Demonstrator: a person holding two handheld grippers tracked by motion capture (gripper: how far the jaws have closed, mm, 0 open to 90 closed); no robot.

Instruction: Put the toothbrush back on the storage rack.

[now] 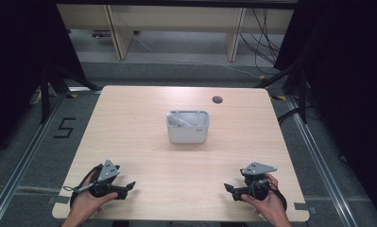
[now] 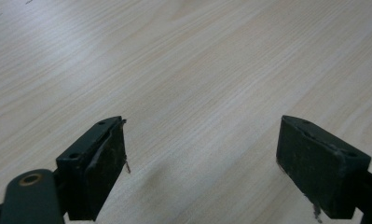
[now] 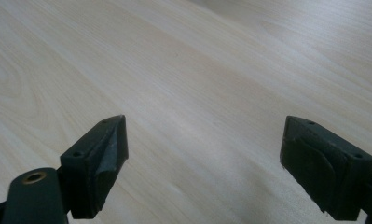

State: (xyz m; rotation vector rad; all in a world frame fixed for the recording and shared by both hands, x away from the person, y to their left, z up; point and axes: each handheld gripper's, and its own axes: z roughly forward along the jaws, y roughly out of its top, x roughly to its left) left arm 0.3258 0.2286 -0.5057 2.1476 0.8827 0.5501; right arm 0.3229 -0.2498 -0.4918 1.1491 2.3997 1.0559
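Black jaws stand wide apart on the left gripper [image 1: 129,185] and right gripper [image 1: 229,188], both empty, near the wooden table's [image 1: 143,132] front edge. Beyond them, mid-table, sits a grey plastic bin [image 1: 187,126]: likely light, rigid, smooth; best pinched at its rim wall.

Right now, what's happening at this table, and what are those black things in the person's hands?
A person sits at a wooden table holding a two-jaw gripper in each hand. The left gripper and the right gripper rest low near the table's front edge, jaws wide open and holding nothing. In the middle of the table stands a small white bin with something pale inside, too small to identify. Neither gripper is near it, so the handling does not look to have started.
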